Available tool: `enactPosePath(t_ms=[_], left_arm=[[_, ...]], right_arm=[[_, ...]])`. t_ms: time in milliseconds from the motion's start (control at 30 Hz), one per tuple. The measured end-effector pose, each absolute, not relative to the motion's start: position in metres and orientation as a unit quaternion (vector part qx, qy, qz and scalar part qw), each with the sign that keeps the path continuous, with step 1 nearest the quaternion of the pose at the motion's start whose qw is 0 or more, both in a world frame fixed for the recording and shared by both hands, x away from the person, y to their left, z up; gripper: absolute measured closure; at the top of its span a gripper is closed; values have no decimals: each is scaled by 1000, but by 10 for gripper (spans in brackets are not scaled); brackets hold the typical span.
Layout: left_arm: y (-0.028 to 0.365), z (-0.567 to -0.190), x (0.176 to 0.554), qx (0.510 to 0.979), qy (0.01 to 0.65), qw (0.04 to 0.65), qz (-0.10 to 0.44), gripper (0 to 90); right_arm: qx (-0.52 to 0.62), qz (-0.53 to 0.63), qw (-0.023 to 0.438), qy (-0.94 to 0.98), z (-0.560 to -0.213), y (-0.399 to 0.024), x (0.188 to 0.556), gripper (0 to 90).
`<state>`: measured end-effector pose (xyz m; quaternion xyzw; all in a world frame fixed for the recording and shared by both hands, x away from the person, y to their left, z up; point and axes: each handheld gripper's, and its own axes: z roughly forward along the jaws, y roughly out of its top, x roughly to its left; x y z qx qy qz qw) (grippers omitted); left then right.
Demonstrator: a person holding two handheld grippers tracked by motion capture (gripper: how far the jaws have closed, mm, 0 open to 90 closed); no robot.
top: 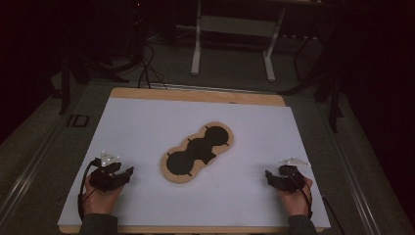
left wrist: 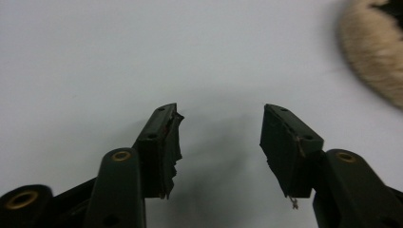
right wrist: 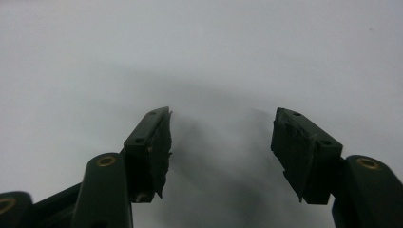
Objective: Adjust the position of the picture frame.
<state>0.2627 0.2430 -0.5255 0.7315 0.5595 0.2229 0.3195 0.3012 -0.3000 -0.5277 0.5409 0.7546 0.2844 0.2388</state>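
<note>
A tan wooden board [top: 182, 177] with three joined round black recesses lies slantwise in the middle of the white sheet [top: 147, 122]. Its pale edge [left wrist: 370, 57] shows blurred at the upper right of the left gripper view. My left gripper [top: 128, 171] rests near the front left of the sheet, held by a hand, jaws open and empty [left wrist: 221, 128]. My right gripper [top: 267, 174] rests at the front right, also held by a hand, jaws open with nothing between them [right wrist: 222, 130]. Both grippers stand apart from the board.
The white sheet covers a wooden table top [top: 195, 94]. Beyond the table are a white frame's legs [top: 196, 54], cables [top: 145, 63] on the dark floor and dark stands at both sides.
</note>
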Motion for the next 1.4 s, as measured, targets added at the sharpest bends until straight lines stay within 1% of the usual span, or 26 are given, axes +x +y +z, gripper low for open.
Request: enactPosePath(t_ms=[100, 267, 367, 533, 733, 933, 1000, 1067, 1133, 1200, 1400], left_arm=[[241, -522, 261, 733, 551, 335, 216, 536], [234, -517, 256, 737, 534, 354, 217, 532], [230, -517, 255, 743, 527, 348, 221, 534], [224, -516, 254, 752, 517, 344, 220, 571], [217, -516, 252, 755, 512, 354, 205, 571], [214, -515, 252, 752, 512, 368, 192, 586], [215, -515, 253, 752, 512, 375, 180, 580], [215, -515, 253, 751, 510, 378, 180, 575], [215, -514, 253, 754, 508, 375, 181, 557], [213, -513, 255, 763, 500, 369, 179, 563], [212, -510, 261, 770, 491, 372, 166, 583]], right_arm=[[536, 288, 239, 757, -528, -299, 301, 411], [529, 294, 245, 757, -524, -297, 299, 437], [526, 291, 246, 760, -525, -295, 299, 437], [520, 295, 249, 762, -524, -295, 298, 441], [509, 299, 251, 767, -521, -292, 296, 476], [498, 306, 242, 775, -520, -287, 295, 561], [498, 309, 234, 776, -520, -287, 295, 598], [497, 313, 227, 777, -519, -286, 295, 619], [493, 318, 225, 778, -518, -285, 295, 620], [493, 318, 226, 778, -518, -284, 296, 618], [492, 324, 218, 778, -514, -282, 300, 620]])
